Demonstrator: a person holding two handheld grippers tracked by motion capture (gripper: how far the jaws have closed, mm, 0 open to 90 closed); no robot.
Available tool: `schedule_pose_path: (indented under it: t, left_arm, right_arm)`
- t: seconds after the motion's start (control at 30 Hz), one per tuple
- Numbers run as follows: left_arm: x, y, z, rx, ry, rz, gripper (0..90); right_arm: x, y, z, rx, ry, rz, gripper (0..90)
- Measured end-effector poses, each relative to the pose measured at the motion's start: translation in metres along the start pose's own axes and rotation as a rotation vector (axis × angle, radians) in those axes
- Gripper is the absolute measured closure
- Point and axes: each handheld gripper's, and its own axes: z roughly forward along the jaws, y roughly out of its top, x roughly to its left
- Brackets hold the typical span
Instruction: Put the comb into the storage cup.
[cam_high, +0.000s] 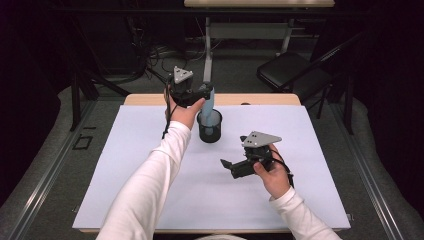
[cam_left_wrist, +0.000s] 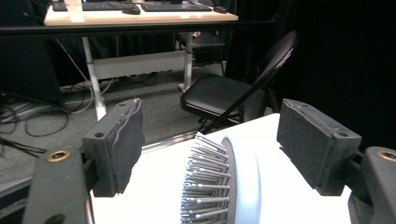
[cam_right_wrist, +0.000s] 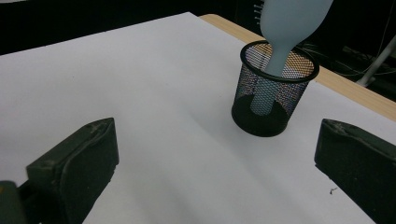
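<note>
Hairbrush (cam_right_wrist: 290, 23) stands handle-down in the black mesh cup (cam_right_wrist: 274, 91) on the white sheet (cam_high: 150, 165). My left gripper (cam_left_wrist: 210, 144) straddles the brush head, pads clear of it. Right gripper (cam_right_wrist: 217, 172) gapes empty, near the cup.

Count on record:
- Hairbrush (cam_high: 210, 100): one, pale blue, handle down in cup.
- Mesh cup (cam_high: 210, 131): one, black.
- White sheet (cam_high: 150, 150): one, over table.
- Left gripper (cam_high: 202, 92), right gripper (cam_high: 226, 164): two in all, one per hand.
- Folding chair (cam_high: 290, 70): one, black.
- Desk (cam_high: 260, 4): one, beyond table.
</note>
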Motion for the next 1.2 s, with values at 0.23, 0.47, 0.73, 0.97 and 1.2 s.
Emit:
schedule_pose_path:
  t: [0.23, 0.47, 0.73, 0.97, 1.2]
  left_arm:
    - [0.007, 0.001, -0.004, 0.006, -0.027, -0.060, 16.0]
    - [0.011, 0.006, -0.014, 0.017, -0.057, -0.090, 14.2]
    - [0.008, 0.008, -0.019, 0.050, -0.094, -0.020, 1.4]
    - [0.002, 0.009, -0.023, 0.074, -0.084, 0.006, 0.4]
    - [-0.001, 0.012, -0.024, 0.089, -0.111, 0.017, 0.4]
  right_arm:
    - [-0.001, -0.001, 0.000, 0.006, -0.003, -0.001, 0.0]
    - [-0.001, 0.000, -0.001, 0.003, -0.005, 0.002, 0.0]
    - [0.001, 0.000, -0.001, -0.001, -0.007, -0.004, 0.0]
    - [0.001, 0.000, -0.002, 0.000, -0.012, -0.008, 0.0]
    - [0.000, 0.000, -0.005, -0.001, -0.019, -0.004, 0.0]
